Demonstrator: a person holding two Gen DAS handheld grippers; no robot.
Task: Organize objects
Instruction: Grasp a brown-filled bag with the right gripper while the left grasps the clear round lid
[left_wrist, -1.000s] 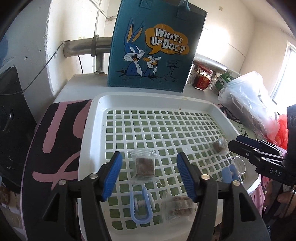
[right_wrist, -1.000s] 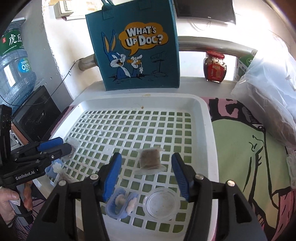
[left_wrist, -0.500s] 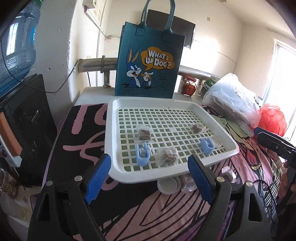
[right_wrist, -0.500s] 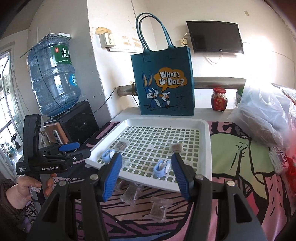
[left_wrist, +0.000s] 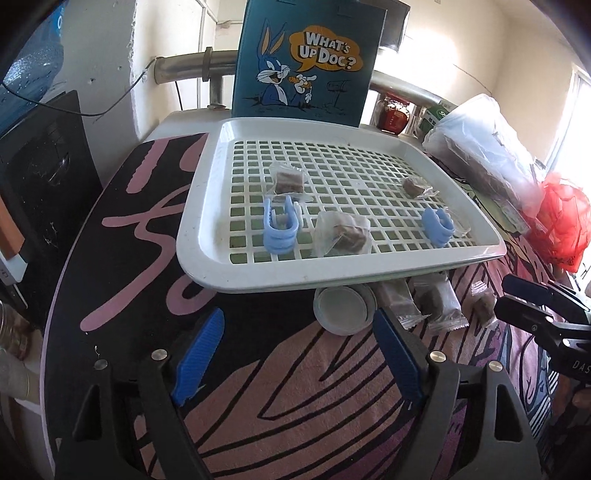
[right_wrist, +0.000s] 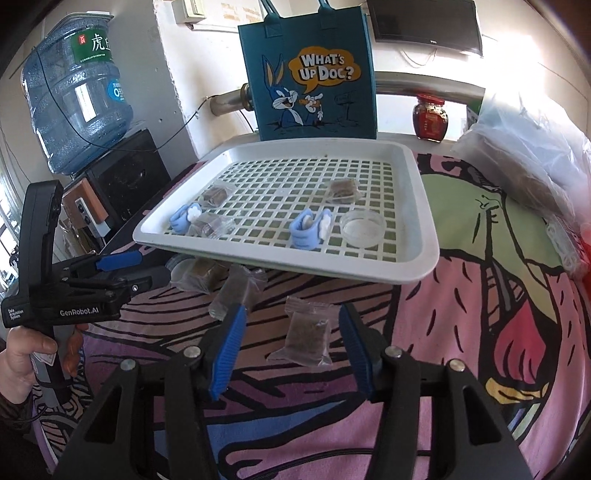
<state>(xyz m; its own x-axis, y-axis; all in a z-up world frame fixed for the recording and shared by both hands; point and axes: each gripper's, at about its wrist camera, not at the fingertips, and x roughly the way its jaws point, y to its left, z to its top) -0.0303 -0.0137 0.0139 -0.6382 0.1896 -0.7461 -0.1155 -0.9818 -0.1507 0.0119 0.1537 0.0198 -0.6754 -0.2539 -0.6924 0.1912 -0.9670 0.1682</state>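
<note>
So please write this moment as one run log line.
left tool: open, empty | right tool: open, around clear-wrapped brown snack packet | white slotted plastic tray: partly filled

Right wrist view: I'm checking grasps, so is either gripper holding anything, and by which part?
Nothing is held. The right gripper stands open around a clear-wrapped brown snack packet without pressing it; the left gripper is open over the cloth.

Bright daylight floods in from the right of both frames, blowing out the cream wall (left_wrist: 443, 55) and the clear plastic bag (right_wrist: 524, 155). The white slotted tray (left_wrist: 207, 236) throws a soft shadow beneath its near edge. Fisheye bending and black vignetting mark the corners; focus stays sharp.
</note>
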